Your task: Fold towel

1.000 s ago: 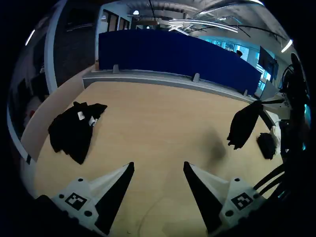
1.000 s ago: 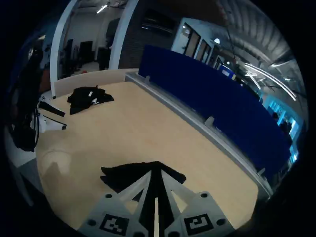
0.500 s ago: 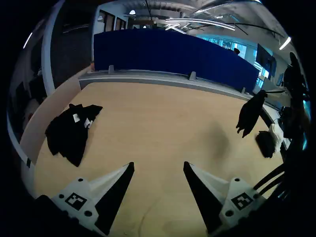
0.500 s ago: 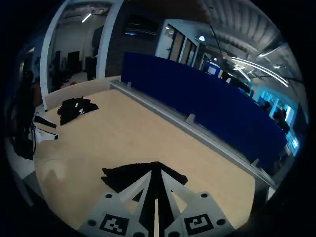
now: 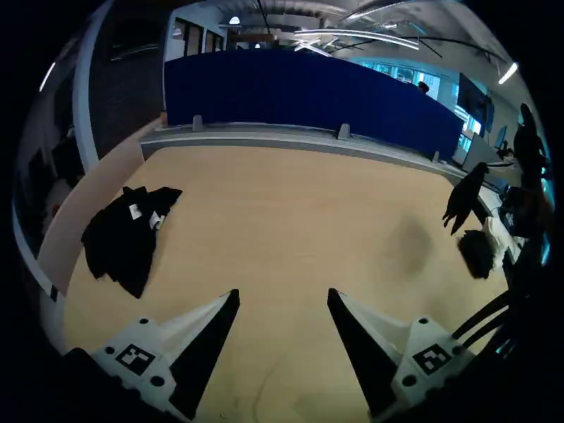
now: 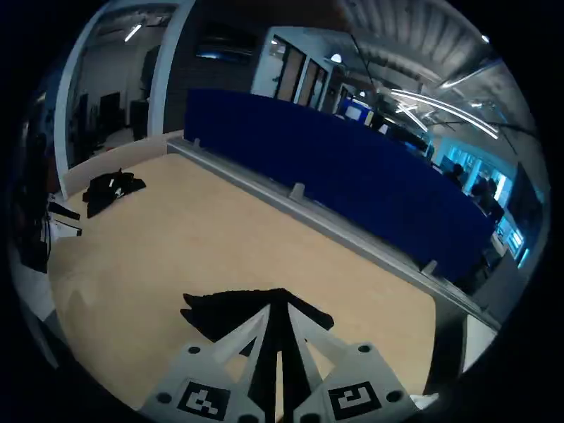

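Note:
My right gripper (image 6: 280, 304) is shut on a black towel (image 6: 218, 314), which spreads to both sides of its fingers above the wooden table (image 6: 176, 240). In the left gripper view the same towel (image 5: 464, 199) hangs bunched in the air at the far right, above the table's right edge. My left gripper (image 5: 282, 307) is open with nothing between its fingers, low over the table (image 5: 282, 211). A heap of black towels (image 5: 127, 233) lies at the table's left side, also seen as the towel heap (image 6: 109, 189) far left in the right gripper view.
A blue partition (image 5: 303, 92) on a grey rail runs along the table's far edge. A small dark bundle (image 5: 478, 254) and something white (image 5: 499, 236) sit past the table's right edge. A person stands at the far right.
The right gripper has carried the hanging towel rightward and farther off in the left gripper view. The right gripper view has swung right. The left gripper stays open and almost still.

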The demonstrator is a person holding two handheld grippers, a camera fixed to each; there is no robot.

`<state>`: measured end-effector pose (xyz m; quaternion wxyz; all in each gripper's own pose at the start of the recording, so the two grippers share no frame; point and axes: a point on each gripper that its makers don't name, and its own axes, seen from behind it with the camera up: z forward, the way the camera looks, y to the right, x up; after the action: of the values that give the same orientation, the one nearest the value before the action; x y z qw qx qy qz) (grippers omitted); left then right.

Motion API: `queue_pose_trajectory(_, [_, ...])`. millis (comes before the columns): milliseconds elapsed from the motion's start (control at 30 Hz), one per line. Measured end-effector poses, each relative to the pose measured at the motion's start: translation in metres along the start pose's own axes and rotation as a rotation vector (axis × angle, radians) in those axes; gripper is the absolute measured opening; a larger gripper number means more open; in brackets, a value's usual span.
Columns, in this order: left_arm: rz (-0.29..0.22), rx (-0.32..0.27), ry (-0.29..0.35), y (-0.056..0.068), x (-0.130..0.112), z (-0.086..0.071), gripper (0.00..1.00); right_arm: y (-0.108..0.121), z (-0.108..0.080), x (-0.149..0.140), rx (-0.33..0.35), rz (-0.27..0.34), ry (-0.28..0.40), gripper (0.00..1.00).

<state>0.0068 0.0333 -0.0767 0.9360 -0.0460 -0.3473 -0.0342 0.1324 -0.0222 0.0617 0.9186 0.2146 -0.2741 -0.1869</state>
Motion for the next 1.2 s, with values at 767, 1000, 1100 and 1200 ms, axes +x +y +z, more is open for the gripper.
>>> queue_pose_trajectory(767, [0.042, 0.016, -0.027, 0.031, 0.007, 0.008, 0.93, 0.106, -0.02, -0.069, -0.087, 0.043, -0.073, 0.04])
queue_pose_trajectory(1000, [0.056, 0.012, -0.029, 0.042, 0.01, 0.01, 0.92, 0.126, -0.025, -0.089, -0.102, 0.058, -0.1, 0.05])
queue_pose_trajectory(1100, [0.06, 0.009, -0.029, 0.046, 0.011, 0.01, 0.93, 0.129, -0.029, -0.099, -0.108, 0.065, -0.113, 0.05])
queue_pose_trajectory(1200, [0.064, 0.006, -0.03, 0.05, 0.012, 0.011, 0.92, 0.131, -0.035, -0.109, -0.115, 0.073, -0.123, 0.05])
